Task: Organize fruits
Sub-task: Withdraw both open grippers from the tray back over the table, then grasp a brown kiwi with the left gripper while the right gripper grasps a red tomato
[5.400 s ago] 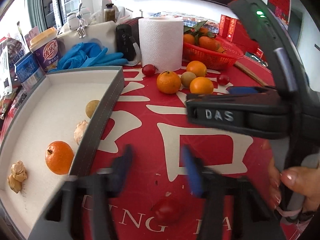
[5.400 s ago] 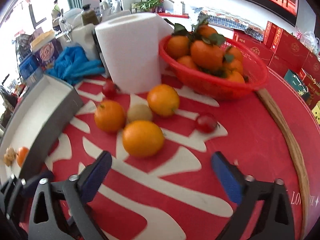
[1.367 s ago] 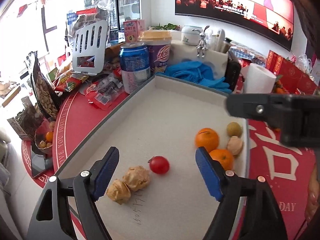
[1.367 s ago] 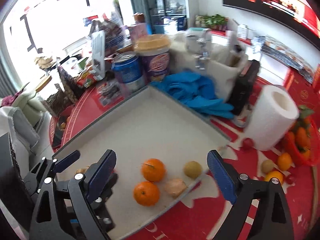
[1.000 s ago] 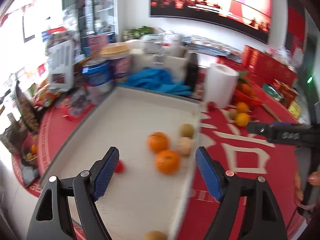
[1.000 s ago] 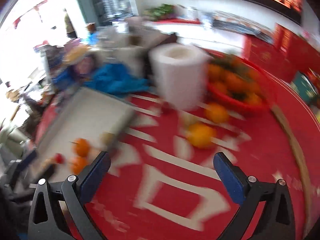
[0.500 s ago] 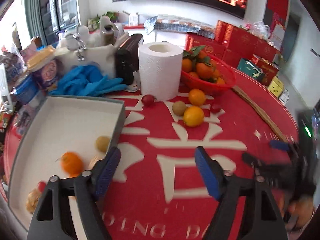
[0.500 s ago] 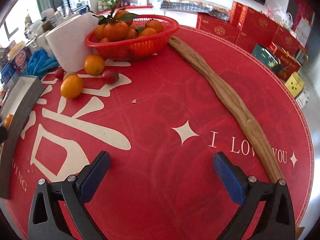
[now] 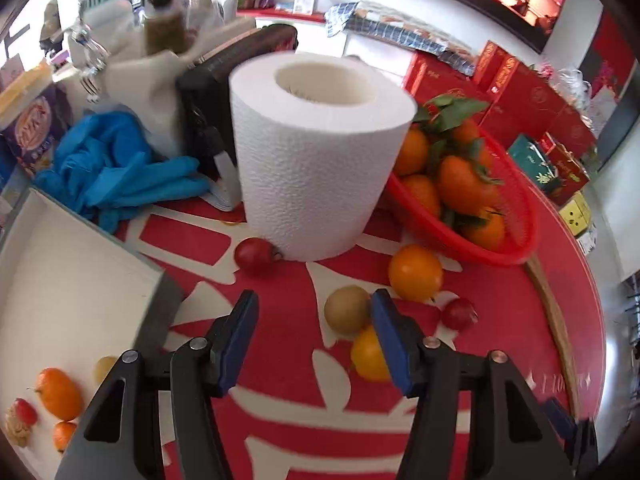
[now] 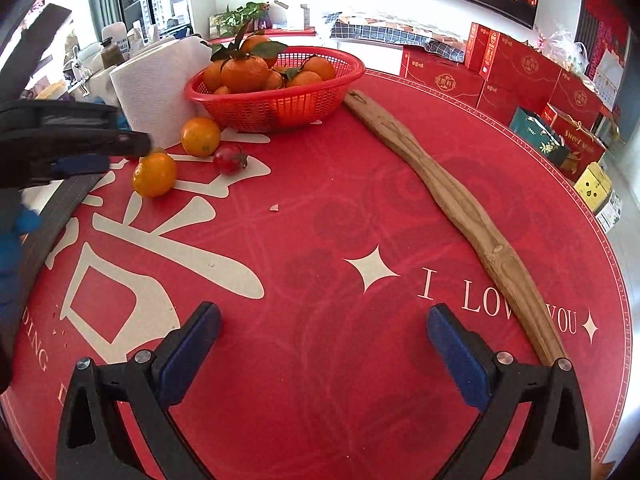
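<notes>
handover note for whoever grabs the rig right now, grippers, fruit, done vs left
Left gripper: open, empty, low over the table near the loose fruit.
Right gripper: open, empty, over bare red tablecloth.
Done: white tray holds two oranges, a cherry tomato and a few other pieces.
Left on the cloth: two oranges, a kiwi, two cherry tomatoes, all between the paper roll and red basket.
Likely next: the kiwi, closest to the left gripper.
</notes>
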Tool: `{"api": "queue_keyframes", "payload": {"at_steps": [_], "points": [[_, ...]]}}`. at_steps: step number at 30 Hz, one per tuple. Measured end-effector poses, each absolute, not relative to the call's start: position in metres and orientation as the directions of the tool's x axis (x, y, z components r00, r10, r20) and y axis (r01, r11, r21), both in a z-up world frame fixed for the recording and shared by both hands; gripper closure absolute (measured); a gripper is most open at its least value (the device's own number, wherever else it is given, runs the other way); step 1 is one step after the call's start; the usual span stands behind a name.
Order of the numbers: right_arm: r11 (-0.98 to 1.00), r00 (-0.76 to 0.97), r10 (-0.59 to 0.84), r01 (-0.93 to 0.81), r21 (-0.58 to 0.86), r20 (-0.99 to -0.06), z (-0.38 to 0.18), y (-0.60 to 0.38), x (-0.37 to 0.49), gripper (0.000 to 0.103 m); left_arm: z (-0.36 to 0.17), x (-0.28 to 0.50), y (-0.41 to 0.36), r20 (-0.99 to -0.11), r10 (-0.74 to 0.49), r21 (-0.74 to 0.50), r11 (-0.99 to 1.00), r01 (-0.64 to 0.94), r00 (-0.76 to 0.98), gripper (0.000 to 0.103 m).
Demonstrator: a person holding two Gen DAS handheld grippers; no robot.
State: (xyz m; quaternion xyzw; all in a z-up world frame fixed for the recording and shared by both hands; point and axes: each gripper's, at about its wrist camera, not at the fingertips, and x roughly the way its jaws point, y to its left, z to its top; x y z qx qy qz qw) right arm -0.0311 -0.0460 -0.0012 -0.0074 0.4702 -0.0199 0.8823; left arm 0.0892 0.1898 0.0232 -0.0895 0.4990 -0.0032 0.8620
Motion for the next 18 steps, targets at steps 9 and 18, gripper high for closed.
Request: {"api": "queue_keyframes", "payload": {"at_steps": [9,18], "points": [[0.999,0.556,-0.043,0.03,-0.032,-0.83,-0.001,-0.045,-0.032,0.0,0.013,0.09,0.179,-0.871,-0.025,-0.064,0.996,-0.064,0.49,0.076],[0.999,0.552,-0.038,0.019,-0.033,-0.833,-0.001,-0.044,-0.026,0.0,0.012,0.022,0.19,-0.842,0.0,-0.022,0.999,-0.035,0.539,0.076]]}}
